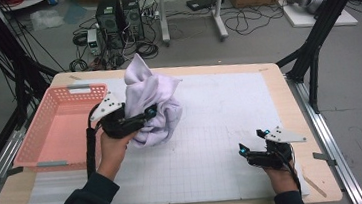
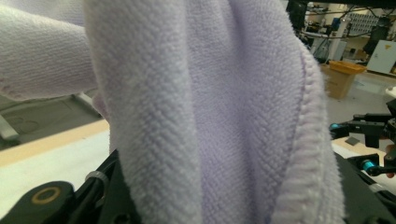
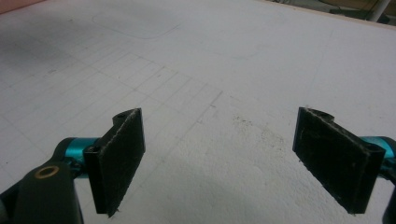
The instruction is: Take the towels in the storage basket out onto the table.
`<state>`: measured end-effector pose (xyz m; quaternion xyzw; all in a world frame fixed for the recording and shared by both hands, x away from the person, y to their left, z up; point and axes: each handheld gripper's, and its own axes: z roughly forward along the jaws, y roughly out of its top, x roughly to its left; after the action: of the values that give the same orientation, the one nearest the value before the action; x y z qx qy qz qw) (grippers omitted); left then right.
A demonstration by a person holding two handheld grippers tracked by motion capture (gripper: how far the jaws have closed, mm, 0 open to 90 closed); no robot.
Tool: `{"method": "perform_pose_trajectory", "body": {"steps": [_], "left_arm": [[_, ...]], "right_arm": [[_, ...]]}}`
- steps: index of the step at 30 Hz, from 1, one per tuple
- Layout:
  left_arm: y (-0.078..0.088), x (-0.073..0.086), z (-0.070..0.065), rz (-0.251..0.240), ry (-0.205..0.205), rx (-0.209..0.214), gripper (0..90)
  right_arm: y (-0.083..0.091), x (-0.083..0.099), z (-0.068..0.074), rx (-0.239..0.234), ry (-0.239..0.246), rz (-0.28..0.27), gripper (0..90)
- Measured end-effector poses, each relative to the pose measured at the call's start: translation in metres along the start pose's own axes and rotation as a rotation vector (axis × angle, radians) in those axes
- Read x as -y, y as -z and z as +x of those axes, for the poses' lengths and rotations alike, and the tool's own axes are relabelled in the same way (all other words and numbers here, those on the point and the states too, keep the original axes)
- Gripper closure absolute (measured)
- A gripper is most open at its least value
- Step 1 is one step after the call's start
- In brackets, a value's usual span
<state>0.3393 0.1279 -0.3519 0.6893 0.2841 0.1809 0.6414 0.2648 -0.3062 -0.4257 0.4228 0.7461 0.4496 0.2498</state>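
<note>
My left hand-held gripper is clamped on the lilac towel, a bunched-up pile left of the middle of the frame, right beside the pink basket at the left. I think the towel goes in that basket, so the grab is done and the drop is left. My right hand-held gripper rests on the white desk at the lower right, jaws apart with nothing between them

The right claw has its two black jaws wide apart — between them lies bare white gridded mat on the table.
</note>
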Motion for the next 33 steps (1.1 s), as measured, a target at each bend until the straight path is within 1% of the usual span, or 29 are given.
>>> {"method": "perform_pose_trajectory", "body": {"steps": [2,4,6,7,9,10,11,12,13,15,17,19,22,24,26,27,28,30,31,33], "left_arm": [[-0.009,0.006,-0.003,0.016,0.003,0.005,57.6],[-0.017,0.011,-0.007,0.035,-0.012,0.004,57.9],[-0.026,0.017,-0.009,0.045,0.000,0.014,59.2],[-0.028,0.019,-0.010,0.050,0.002,0.012,62.0],[-0.035,0.023,-0.010,0.052,0.020,0.019,64.2],[-0.039,0.025,-0.011,0.065,0.026,0.020,64.5],[-0.042,0.027,-0.011,0.079,0.018,0.018,64.6],[-0.046,0.031,-0.011,0.105,0.004,0.011,64.7],[-0.049,0.034,-0.011,0.125,0.010,0.005,64.7],[-0.053,0.039,-0.009,0.136,0.024,-0.010,64.7],[-0.057,0.044,-0.008,0.174,0.037,-0.028,64.7],[-0.062,0.049,-0.006,0.240,0.037,-0.060,64.5],[-0.070,0.060,-0.002,0.342,0.029,-0.067,63.3],[-0.073,0.063,-0.004,0.365,0.019,-0.056,62.0],[-0.075,0.064,-0.007,0.377,0.000,-0.058,58.0],[-0.075,0.063,-0.008,0.375,0.004,-0.062,53.7],[-0.074,0.062,-0.008,0.375,0.015,-0.070,47.7],[-0.071,0.060,-0.008,0.369,0.029,-0.066,38.4],[-0.069,0.059,-0.008,0.364,0.019,-0.075,34.1],[-0.064,0.056,-0.009,0.365,-0.007,-0.092,22.5]], "right_arm": [[0.000,0.000,0.000,-0.003,0.004,-0.002,15.6],[-0.001,0.000,0.000,-0.001,0.007,-0.003,15.6],[-0.001,0.000,-0.001,0.000,0.009,-0.004,15.6],[-0.001,0.000,-0.001,-0.002,0.004,-0.001,15.6],[-0.001,0.000,-0.001,-0.002,0.006,-0.001,15.6],[-0.001,0.000,-0.001,-0.002,0.007,-0.002,15.6],[-0.001,0.000,-0.001,-0.003,0.005,0.002,15.6],[-0.001,0.000,-0.001,-0.003,0.006,0.003,15.6],[-0.001,0.000,-0.001,-0.003,0.006,0.003,15.6],[0.000,0.000,-0.001,-0.004,0.007,0.000,15.6],[0.000,0.001,-0.001,-0.003,0.001,-0.002,15.6],[-0.001,0.001,-0.002,-0.005,0.002,0.001,15.6],[-0.001,0.001,-0.002,-0.007,0.003,0.004,15.6],[-0.002,0.000,-0.001,-0.008,-0.001,0.005,15.6],[-0.002,0.000,-0.001,-0.011,0.002,0.008,15.6],[-0.002,0.000,0.000,-0.009,0.000,0.008,15.6],[-0.003,0.000,0.000,-0.010,0.000,0.006,15.6],[-0.002,0.000,0.000,-0.011,0.002,0.006,15.6],[-0.002,0.000,-0.001,-0.011,0.003,0.007,15.6],[-0.002,0.001,-0.001,-0.011,-0.003,0.008,15.6]]}}
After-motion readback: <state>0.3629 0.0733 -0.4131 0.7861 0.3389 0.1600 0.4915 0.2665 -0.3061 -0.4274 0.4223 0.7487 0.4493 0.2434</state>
